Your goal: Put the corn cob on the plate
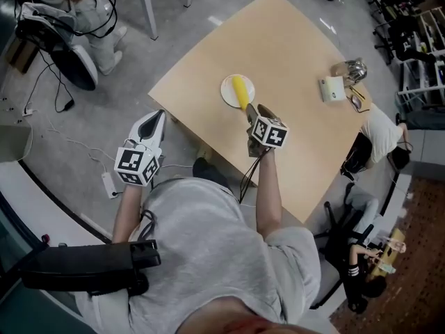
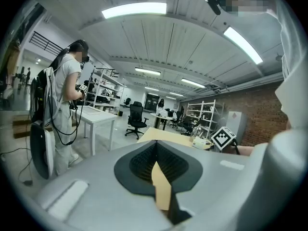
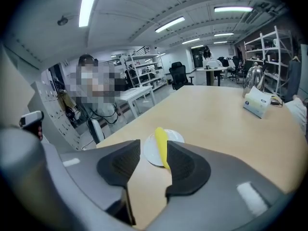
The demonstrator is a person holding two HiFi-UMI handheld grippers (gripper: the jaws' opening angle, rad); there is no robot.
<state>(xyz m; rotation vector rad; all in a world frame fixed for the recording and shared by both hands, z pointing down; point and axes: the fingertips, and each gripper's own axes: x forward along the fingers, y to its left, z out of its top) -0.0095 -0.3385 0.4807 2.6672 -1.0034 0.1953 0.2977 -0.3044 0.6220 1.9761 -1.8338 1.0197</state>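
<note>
At the far left, off the table's edge, the left gripper (image 1: 154, 124) hangs over the grey floor. In the left gripper view its dark ribbed pads (image 2: 144, 160) are clenched together at the tips with nothing between them. To its right stands the light wooden table (image 1: 292, 47), and near its closer edge lies the white plate (image 1: 228, 92). The yellow corn cob (image 1: 241, 91) rests on it, reaching out past the rim on the near side. Just beside the cob's near end, the right gripper (image 1: 254, 111) points at the plate. Its jaws stand apart and released, grasping nothing. The cob and plate show beyond them. Further right, a tissue box (image 1: 332, 88) sits near the table's far corner.
</note>
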